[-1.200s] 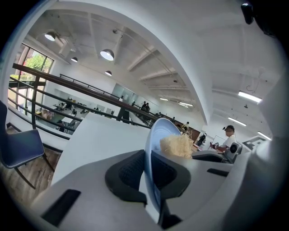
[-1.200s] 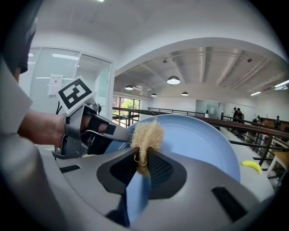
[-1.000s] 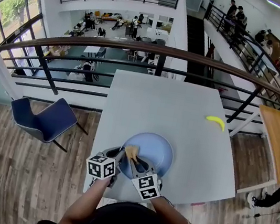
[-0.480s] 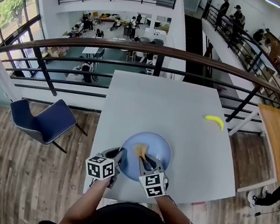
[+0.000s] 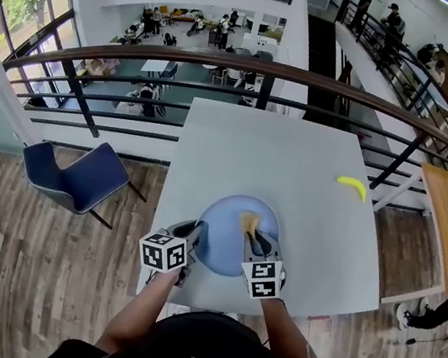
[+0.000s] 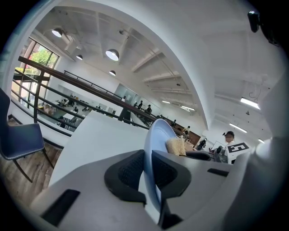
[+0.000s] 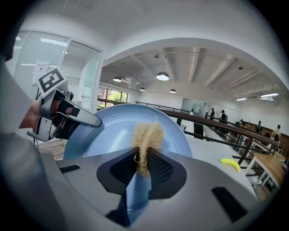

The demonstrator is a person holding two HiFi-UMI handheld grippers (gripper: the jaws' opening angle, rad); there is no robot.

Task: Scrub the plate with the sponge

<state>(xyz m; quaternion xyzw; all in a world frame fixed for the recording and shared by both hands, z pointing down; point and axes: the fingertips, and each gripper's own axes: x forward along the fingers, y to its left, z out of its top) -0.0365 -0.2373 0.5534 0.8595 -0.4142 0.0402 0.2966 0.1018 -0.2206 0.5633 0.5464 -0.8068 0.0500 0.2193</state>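
Left tool (image 6: 148, 169) is clamped on the plate (image 5: 227, 238) rim, right tool (image 7: 143, 159) pinches the sponge (image 7: 147, 134) over it. Banana (image 5: 351, 185) sits well off across the bench (image 5: 296, 156).

Mezzanine setup: white counter (image 5: 295, 160) right up against a dark railing (image 5: 226, 62), wood plank floor (image 5: 63, 275), one blue chair (image 5: 79, 179) on the left. Big windows (image 5: 23, 8) far left, round ceiling lights (image 6: 113, 54), desks (image 5: 154, 65) on the level below.

Tan fibrous sponge (image 5: 248, 220) lies against the round pale-blue plate (image 5: 221, 235)'s inner face.
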